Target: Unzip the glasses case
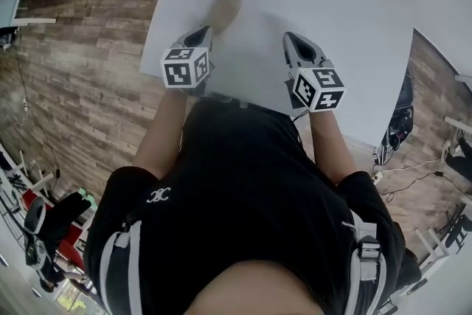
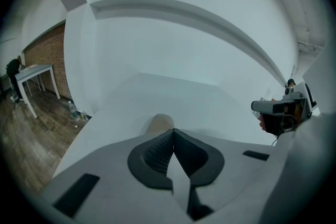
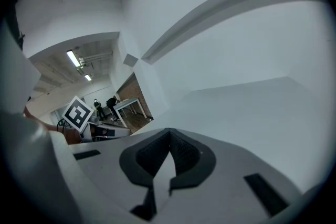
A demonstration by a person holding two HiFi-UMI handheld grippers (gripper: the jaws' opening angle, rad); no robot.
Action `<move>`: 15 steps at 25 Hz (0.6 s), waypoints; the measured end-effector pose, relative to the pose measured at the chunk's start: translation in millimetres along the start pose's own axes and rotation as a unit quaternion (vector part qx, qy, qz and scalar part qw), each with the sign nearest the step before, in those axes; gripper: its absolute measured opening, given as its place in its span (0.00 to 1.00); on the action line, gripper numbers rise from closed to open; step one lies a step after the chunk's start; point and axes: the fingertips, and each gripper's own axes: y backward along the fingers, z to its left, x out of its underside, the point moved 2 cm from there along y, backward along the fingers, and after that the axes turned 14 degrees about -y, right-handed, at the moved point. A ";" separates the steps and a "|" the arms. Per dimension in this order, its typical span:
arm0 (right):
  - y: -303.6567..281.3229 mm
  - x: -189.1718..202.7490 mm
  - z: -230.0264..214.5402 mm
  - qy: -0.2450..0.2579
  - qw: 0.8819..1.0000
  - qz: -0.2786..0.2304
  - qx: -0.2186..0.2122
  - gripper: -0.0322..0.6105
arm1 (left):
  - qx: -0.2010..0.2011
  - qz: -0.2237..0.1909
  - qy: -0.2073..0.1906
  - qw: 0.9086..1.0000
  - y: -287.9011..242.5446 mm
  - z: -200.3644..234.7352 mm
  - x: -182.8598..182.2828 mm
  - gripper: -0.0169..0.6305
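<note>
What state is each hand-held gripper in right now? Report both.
Left hand-held gripper: closed, holding nothing; the glasses case lies just beyond it.
Right hand-held gripper: closed, holding nothing.

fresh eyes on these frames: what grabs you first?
The left gripper and right gripper stand out first, each carrying a bold black-and-white marker cube, both over the near part of the white table. Both are shut with nothing between the jaws. Next comes the lone tan glasses case, lying on the table just ahead of the left gripper.
</note>
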 end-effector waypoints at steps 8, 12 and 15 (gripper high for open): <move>-4.2 6.3 38.3 0.021 1.000 0.002 0.023 0.07 | -0.003 -0.006 -0.038 0.999 36.2 12.5 13.7 0.03; -10.7 20.6 78.8 0.067 0.998 0.006 0.020 0.07 | -0.032 -0.023 0.011 0.999 60.7 54.9 32.3 0.03; -14.6 32.2 93.6 0.066 0.997 0.018 0.020 0.07 | -0.037 -0.026 0.049 0.998 72.1 68.2 53.5 0.03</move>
